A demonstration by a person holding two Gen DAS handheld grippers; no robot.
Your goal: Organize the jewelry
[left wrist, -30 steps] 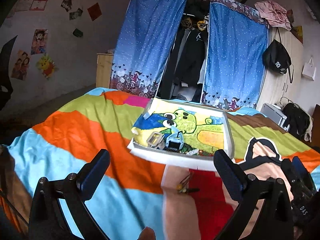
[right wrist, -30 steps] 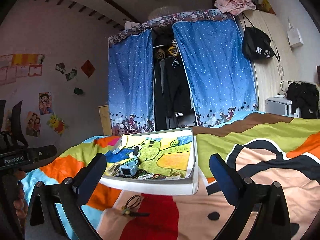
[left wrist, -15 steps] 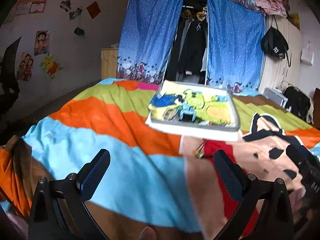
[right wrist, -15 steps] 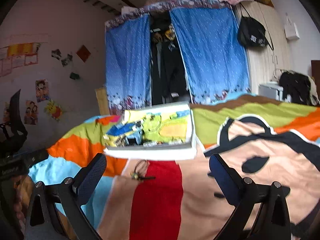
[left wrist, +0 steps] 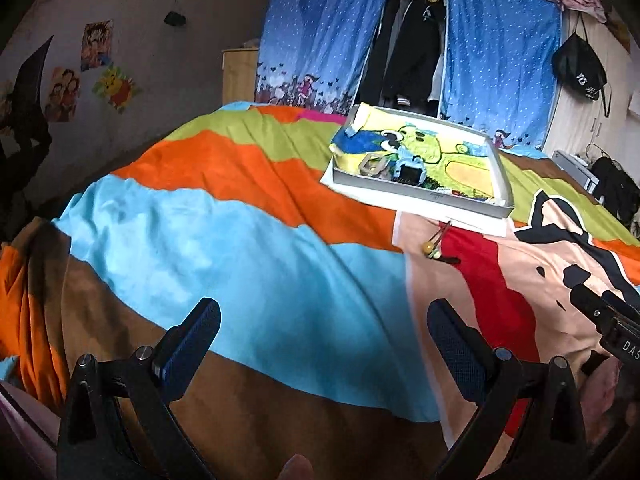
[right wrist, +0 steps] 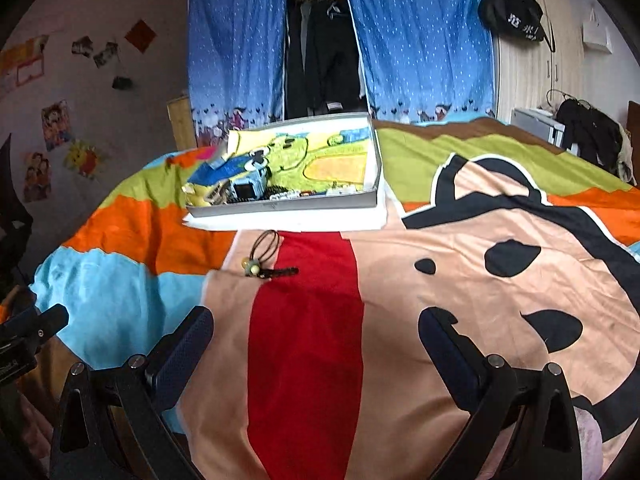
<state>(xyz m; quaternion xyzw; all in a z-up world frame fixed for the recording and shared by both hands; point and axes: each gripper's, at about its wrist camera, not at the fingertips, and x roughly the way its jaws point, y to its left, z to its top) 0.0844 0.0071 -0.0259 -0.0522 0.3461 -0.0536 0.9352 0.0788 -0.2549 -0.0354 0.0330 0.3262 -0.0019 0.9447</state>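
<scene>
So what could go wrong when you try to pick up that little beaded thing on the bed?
The bead loop is thin and lies flat on the soft blanket, so the right gripper might pinch fabric along with it, or miss it. Both grippers are open and well short of it. The tray rests on uneven bedding, so pressing down nearby might tip it and spill the small pieces inside.

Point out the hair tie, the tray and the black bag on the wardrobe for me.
hair tie [right wrist: 256, 265]: right wrist view, on its bead cluster.
tray [right wrist: 320, 201]: right wrist view, on its grey front wall.
black bag [right wrist: 514, 12]: right wrist view, on the middle of its body.
</scene>
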